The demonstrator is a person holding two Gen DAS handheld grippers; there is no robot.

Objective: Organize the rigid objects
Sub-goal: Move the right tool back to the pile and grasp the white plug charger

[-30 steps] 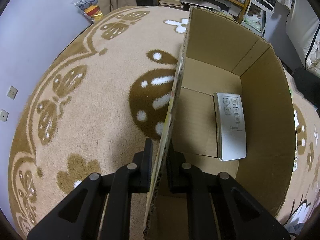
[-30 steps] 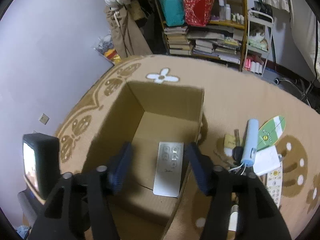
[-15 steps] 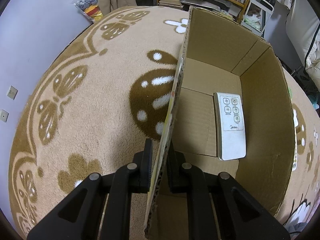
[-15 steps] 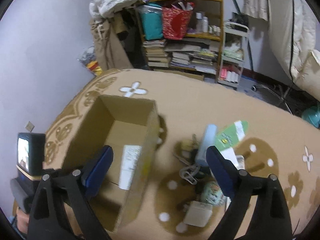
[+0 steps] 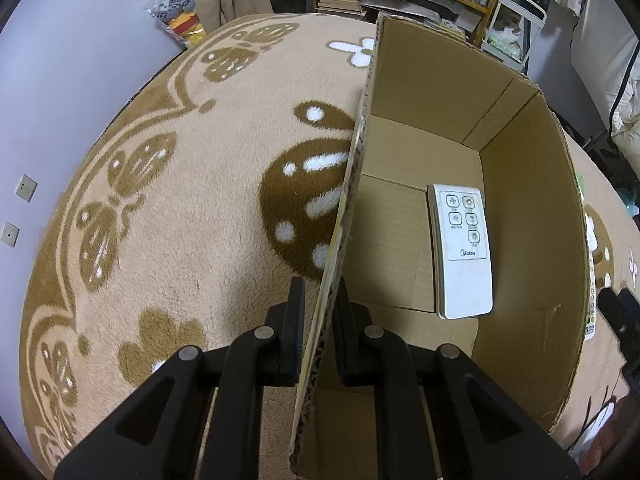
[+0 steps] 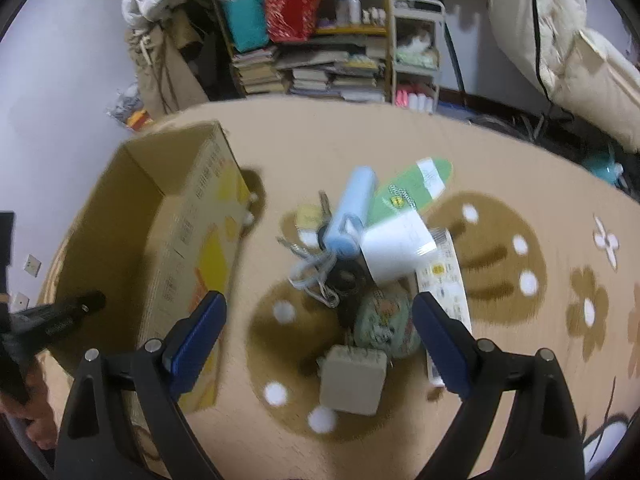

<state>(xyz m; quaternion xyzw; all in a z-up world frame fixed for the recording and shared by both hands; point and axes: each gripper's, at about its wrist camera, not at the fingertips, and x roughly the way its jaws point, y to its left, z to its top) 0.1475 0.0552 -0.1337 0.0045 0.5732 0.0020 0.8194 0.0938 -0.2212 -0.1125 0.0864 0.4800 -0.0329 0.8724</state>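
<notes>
An open cardboard box (image 5: pixel 528 208) stands on the carpet; it also shows at the left of the right wrist view (image 6: pixel 180 216). A white remote (image 5: pixel 462 248) lies flat on its floor. My left gripper (image 5: pixel 319 304) is shut on the box's near wall. My right gripper (image 6: pixel 318 316) is open wide and empty, above a pile of objects on the carpet: a light-blue cylinder (image 6: pixel 352 208), a white box (image 6: pixel 394 254), a grey square block (image 6: pixel 354 380), a long white remote (image 6: pixel 444 280), a green card (image 6: pixel 412 188), keys and cords.
A beige patterned carpet (image 5: pixel 160 220) covers the floor. A cluttered bookshelf (image 6: pixel 320 52) and a white rack (image 6: pixel 416 56) stand at the far wall. Bedding (image 6: pixel 580 52) hangs at the right.
My right gripper has swung right from over the box to over the pile and has opened wider. My left gripper and the box have stayed put.
</notes>
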